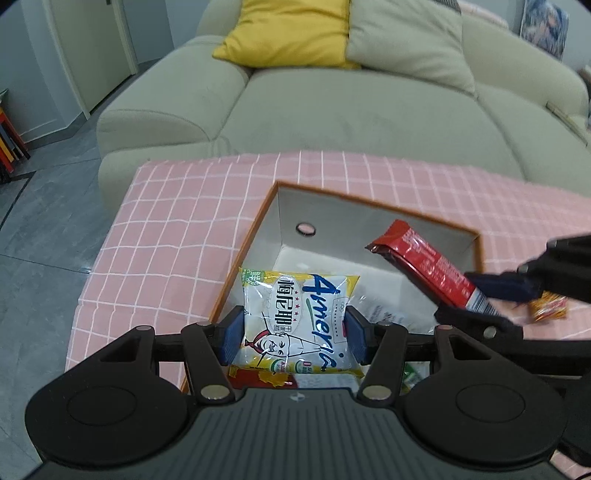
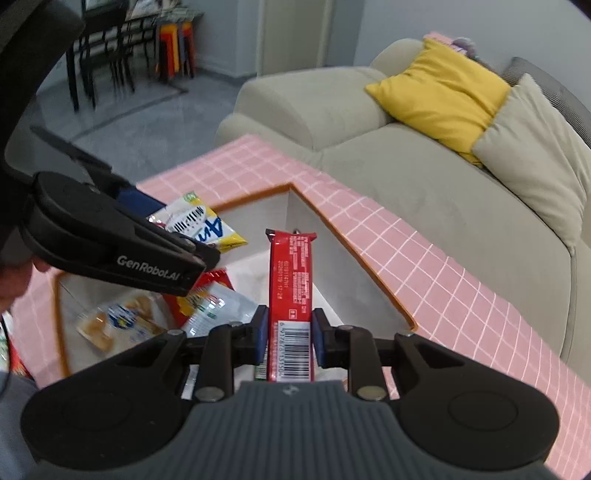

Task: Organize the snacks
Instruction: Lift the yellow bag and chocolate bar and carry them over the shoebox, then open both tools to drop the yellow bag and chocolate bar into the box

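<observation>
My left gripper is shut on a white and yellow snack bag with blue lettering, held above the near end of an open box with an orange rim and white walls. My right gripper is shut on a long red snack bar, which points into the same box. In the left wrist view the red bar and the right gripper reach in from the right. The right wrist view shows the left gripper with the bag at the left. Other snack packets lie in the box.
The box rests on a pink checked cloth over a table. A beige sofa with a yellow cushion stands right behind it. A small orange packet lies on the cloth at the right. Grey floor lies to the left.
</observation>
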Demonstrator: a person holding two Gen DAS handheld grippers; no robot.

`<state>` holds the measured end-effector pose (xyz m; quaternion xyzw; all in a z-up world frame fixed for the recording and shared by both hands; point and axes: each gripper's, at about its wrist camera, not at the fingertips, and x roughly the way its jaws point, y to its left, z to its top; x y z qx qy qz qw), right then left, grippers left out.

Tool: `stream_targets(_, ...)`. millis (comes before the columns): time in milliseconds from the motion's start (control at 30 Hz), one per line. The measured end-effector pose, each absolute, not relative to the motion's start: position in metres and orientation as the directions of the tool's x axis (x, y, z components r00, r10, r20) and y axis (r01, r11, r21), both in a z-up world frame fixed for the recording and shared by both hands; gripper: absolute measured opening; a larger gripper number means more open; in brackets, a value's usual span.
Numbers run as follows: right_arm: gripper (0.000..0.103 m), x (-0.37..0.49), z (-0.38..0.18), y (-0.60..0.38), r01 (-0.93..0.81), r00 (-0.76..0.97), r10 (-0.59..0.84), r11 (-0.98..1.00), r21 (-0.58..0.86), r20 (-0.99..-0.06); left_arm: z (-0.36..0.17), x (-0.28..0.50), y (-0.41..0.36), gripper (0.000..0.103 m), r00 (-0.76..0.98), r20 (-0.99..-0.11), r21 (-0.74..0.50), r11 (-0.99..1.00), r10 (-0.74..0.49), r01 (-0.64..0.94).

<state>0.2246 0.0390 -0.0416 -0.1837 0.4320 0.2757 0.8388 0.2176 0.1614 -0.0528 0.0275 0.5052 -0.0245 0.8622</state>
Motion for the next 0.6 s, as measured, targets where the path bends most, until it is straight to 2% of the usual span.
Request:
stream_targets(300, 0.02, 0.246, -0.091, 0.046, -0.661, 0.421, 0.25, 0.743, -0.107, -0.872, -0.095, 0.236, 0.15, 0.064, 0.413, -0.911, 0.048, 0.995, 0.006, 0.091)
stream_targets(600, 0.02, 0.251, -0.113, 0.046, -0.681, 0.388, 0.238, 0.726, -0.103, -0.891, -0.12, 0.243, 0.148, 0.065, 0.357, -0.934, 0.065, 0.994, 0.03, 0.087)
